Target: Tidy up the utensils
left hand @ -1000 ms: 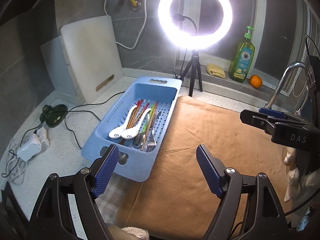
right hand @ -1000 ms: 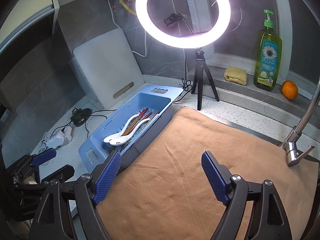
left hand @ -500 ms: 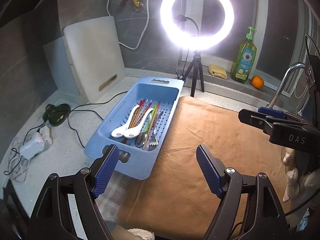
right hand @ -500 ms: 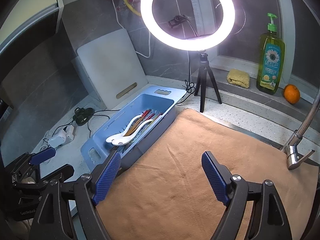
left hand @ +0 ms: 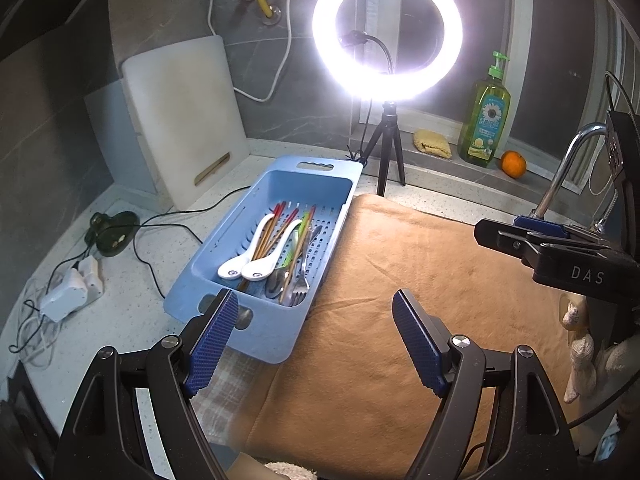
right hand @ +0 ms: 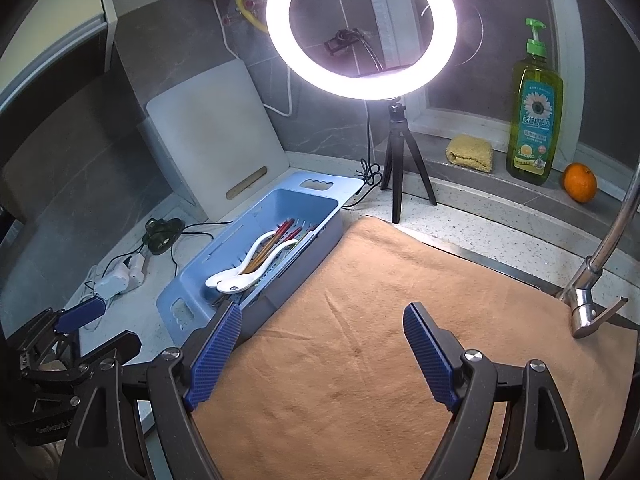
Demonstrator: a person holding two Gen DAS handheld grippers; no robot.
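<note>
A blue slotted basket stands on the counter left of a tan cloth. It holds two white spoons, several chopsticks, a metal spoon and a fork. My left gripper is open and empty, above the basket's near end and the cloth edge. My right gripper is open and empty above the cloth, to the right of the basket.
A lit ring light on a tripod stands behind the basket. A white cutting board leans on the wall. Cables and a power strip lie at left. Soap bottle, sponge, orange and faucet are at right.
Both grippers have drifted slightly; the basket appears a little more to the right in the left wrist view. Both grippers stayed open and empty.
</note>
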